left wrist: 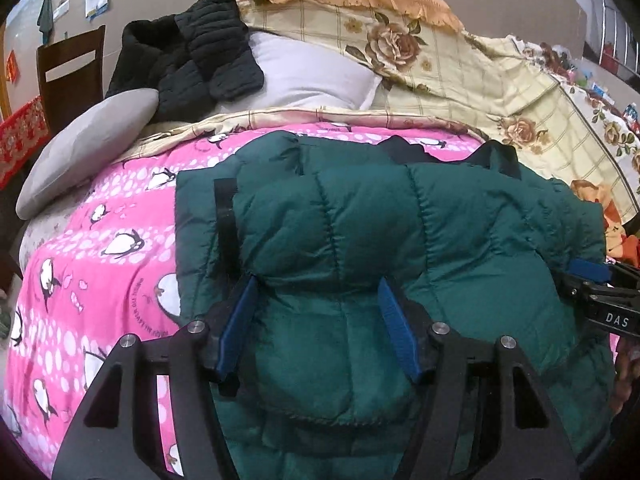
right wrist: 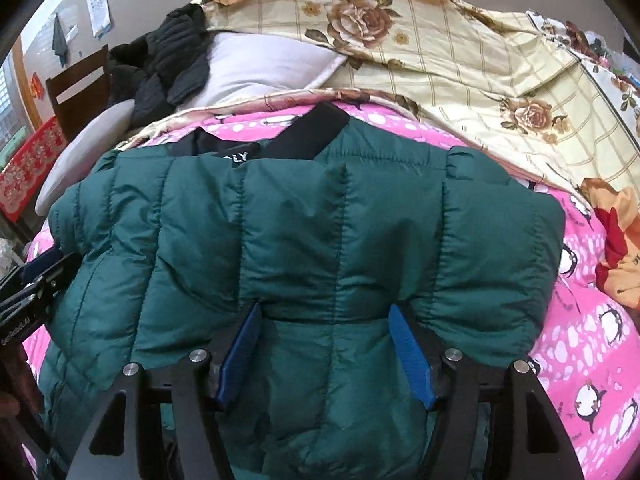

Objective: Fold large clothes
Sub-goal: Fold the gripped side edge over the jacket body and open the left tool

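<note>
Currently the green puffer jacket (left wrist: 360, 240) is laid on the pink penguin blanket (left wrist: 100, 248) on the bed, folded into a bulky bundle with its dark collar (right wrist: 308, 132) at the far edge.

Left gripper (left wrist: 318, 320) — jaws are set wide, with a puffed section of the jacket's near edge bulging between the blue pads (left wrist: 240, 320). A firm clamp cannot be confirmed; fabric is seen touching both pads.

Right gripper (right wrist: 326, 348) — same picture: jaws are spread, and a quilted panel of the jacket is bracketed between the blue fingers (right wrist: 408, 348). Contact is seen on both sides; squeeze cannot be told.

Both grippers are placed side by side on the near edge, each one visible at the margin of the other's view.

Behind the jacket a black padded garment (left wrist: 188, 60), a grey pillow (left wrist: 84, 152) and a floral quilt (left wrist: 460, 68) are piled. A wooden chair (left wrist: 70, 72) is seen at far left.
</note>
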Demonstrator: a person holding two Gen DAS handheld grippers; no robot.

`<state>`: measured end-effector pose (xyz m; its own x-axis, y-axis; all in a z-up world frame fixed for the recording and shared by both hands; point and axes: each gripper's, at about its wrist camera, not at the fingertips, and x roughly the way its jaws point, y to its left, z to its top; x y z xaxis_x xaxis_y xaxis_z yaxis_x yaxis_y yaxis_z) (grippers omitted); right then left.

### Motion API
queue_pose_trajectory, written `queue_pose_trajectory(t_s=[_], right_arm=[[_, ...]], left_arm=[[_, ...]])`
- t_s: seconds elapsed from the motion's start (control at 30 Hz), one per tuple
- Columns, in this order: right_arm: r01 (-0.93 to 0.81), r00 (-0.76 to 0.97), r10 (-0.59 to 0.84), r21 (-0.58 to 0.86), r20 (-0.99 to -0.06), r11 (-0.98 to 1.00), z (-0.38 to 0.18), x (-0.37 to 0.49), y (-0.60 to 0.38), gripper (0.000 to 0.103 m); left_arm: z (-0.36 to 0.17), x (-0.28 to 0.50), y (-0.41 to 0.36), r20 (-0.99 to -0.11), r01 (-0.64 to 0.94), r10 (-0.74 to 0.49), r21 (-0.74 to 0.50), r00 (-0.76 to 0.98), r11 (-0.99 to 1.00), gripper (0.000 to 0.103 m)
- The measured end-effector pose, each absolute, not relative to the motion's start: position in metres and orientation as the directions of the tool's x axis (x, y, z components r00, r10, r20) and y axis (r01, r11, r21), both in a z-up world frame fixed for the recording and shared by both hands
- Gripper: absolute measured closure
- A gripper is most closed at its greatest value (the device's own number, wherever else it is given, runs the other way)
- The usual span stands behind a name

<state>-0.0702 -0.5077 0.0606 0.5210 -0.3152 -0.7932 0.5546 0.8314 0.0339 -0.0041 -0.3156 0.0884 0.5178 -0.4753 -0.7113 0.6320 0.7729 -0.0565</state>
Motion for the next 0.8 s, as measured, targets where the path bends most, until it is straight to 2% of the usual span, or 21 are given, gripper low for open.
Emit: queue_pose_trajectory(t_s=[0.33, 0.47, 0.63, 0.8], right_arm=[[0.499, 0.553, -0.287, 0.034, -0.782, 0.866, 0.09, -0.124, -0.483, 0.04], [0.521, 0.475, -0.331, -0.043, -0.815, 0.853, 0.075, -0.133, -0.484, 0.04], [0.57, 0.46, -0.329, -0.01, -0.825, 0.822, 0.045, -0.123, -0.507, 0.034], [0.569, 0.49, -0.336, 0.003, -0.804, 0.823, 0.054, -0.132, -0.502, 0.034]], left_arm=[[0.087, -0.005, -0.311, -0.709, 0.643, -0.49, -0.066, 0.508, 0.763, 0.04], [0.086, -0.005, -0.311, -0.71, 0.639, -0.492, -0.077, 0.503, 0.765, 0.04], [0.086, -0.004, -0.312, -0.706, 0.641, -0.499, -0.082, 0.503, 0.763, 0.039], [0.096, -0.008, -0.301, -0.704, 0.644, -0.516, -0.108, 0.489, 0.758, 0.039]])
